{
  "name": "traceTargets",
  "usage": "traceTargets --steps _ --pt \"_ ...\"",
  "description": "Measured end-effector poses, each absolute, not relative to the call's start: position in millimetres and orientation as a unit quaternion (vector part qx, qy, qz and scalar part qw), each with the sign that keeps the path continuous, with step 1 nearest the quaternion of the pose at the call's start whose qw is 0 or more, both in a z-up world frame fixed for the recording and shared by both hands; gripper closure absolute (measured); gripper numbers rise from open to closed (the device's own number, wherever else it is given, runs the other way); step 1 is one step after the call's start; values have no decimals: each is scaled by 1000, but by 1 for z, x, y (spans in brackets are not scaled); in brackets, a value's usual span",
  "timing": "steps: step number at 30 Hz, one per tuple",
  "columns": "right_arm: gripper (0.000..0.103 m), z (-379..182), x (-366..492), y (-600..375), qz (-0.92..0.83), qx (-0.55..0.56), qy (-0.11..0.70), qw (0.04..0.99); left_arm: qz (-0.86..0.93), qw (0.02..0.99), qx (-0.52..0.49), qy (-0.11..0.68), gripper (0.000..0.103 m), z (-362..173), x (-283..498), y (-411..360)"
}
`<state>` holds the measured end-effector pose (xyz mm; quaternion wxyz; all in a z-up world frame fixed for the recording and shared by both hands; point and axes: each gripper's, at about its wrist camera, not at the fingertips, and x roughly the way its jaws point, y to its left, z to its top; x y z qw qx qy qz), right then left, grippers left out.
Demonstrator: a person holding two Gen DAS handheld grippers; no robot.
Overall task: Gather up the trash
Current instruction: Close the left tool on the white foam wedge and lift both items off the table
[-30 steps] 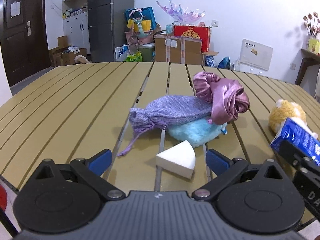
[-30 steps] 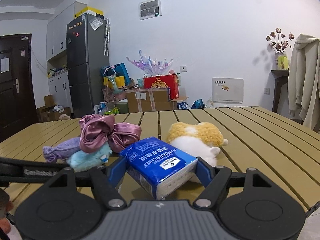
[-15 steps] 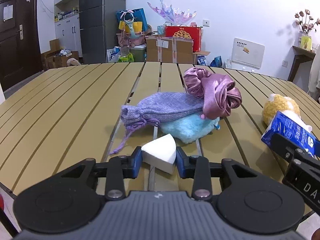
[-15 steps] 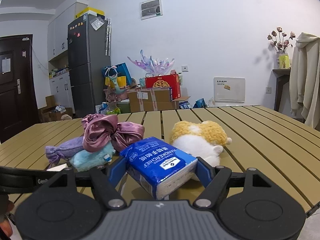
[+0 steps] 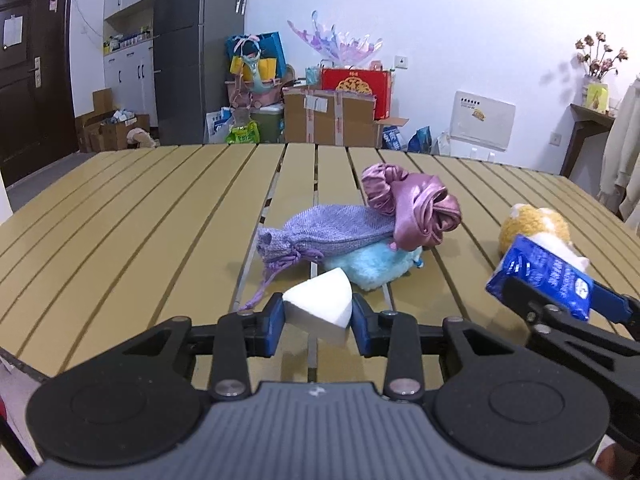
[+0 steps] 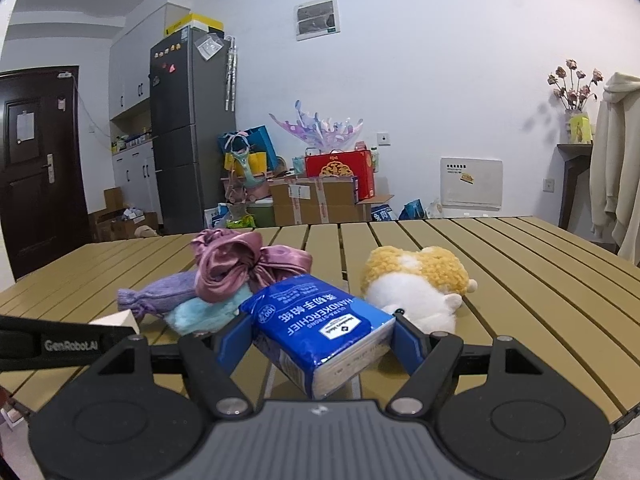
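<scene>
My left gripper (image 5: pixel 318 314) is shut on a white foam wedge (image 5: pixel 320 304), and the wedge hangs a little above the slatted table (image 5: pixel 132 220). Its tip also pokes out behind the left gripper's arm in the right wrist view, as the foam wedge (image 6: pixel 118 319). My right gripper (image 6: pixel 320 332) is shut on a blue pack of tissues (image 6: pixel 316 326), held off the table. In the left wrist view that blue pack (image 5: pixel 540 276) sits at the right, in the right gripper (image 5: pixel 560 300).
A pile lies mid-table: a purple knit pouch (image 5: pixel 328 230), a pink satin scrunchie (image 5: pixel 412 208) and a light blue plush (image 5: pixel 372 264). A yellow and white plush toy (image 6: pixel 416 280) lies to the right. Boxes (image 5: pixel 330 118) and a fridge (image 5: pixel 196 48) stand beyond the table's far edge.
My left gripper went from wide open to shut on the foam wedge and lifted it slightly off the table. The right gripper kept still with the tissue pack.
</scene>
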<state>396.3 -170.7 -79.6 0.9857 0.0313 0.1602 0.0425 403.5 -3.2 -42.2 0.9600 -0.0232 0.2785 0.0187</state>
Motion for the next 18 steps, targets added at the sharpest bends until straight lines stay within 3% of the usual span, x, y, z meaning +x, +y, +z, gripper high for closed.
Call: traceTargets --steps 18 --pt "30 -39 305 -185 52 -1 152 987 5 965 -27 259 68 0 315 -5"
